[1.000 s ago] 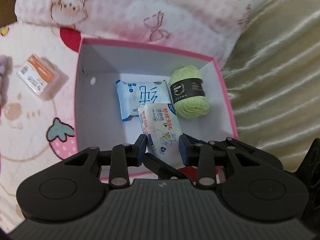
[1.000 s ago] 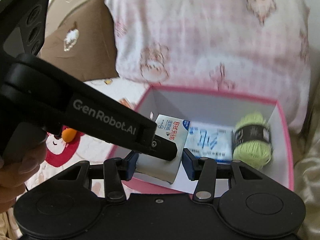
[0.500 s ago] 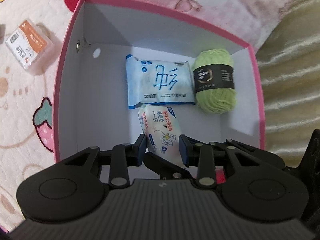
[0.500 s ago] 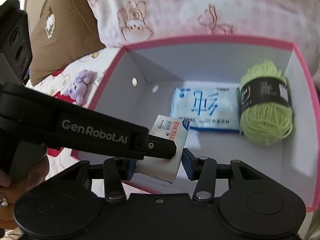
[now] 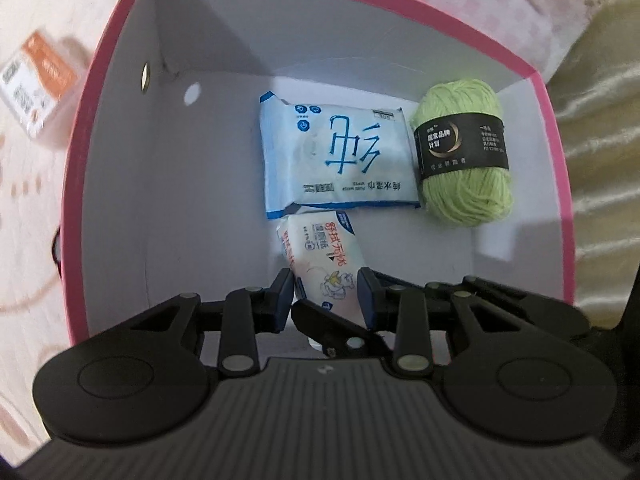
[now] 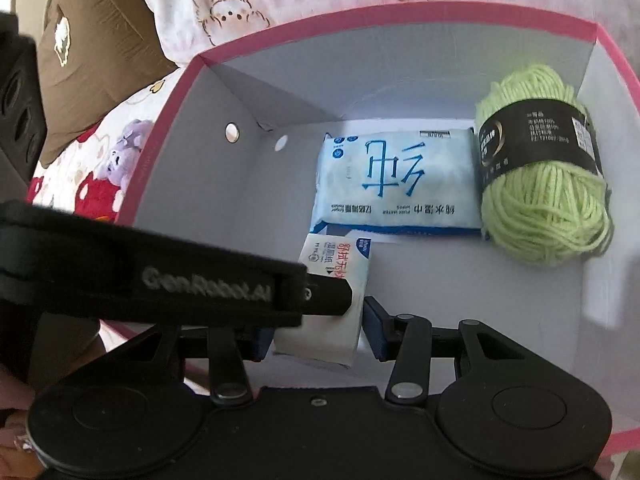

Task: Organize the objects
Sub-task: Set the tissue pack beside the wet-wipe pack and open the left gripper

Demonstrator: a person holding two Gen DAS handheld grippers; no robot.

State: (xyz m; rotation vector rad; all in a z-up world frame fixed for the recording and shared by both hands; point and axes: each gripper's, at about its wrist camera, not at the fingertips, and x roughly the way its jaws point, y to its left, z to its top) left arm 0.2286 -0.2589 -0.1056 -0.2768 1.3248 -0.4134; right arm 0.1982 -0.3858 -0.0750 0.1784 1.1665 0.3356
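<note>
Left tool (image 5: pixel 325 295) grips small tissue pack (image 5: pixel 320 256) low inside pink box (image 5: pixel 116 184); right tool (image 6: pixel 316 326) closing around it. Wipes (image 5: pixel 336 160), yarn (image 5: pixel 464 160) already stowed; orange packet (image 5: pixel 36 84) left outside.

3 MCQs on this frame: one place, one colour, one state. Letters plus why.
1. Where does the yarn ball lie?
A. right of the wipes pack in the box
B. outside the box
C. on top of the wipes pack

2. Colour of the box rim?
A. blue
B. pink
C. green

3. The small tissue pack is:
A. lying untouched
B. between the jaws of the left gripper
C. under the yarn

A: it sits beside the pack on the box floor.
B: pink edge all round.
B: both pads flank it, above the floor.
</note>
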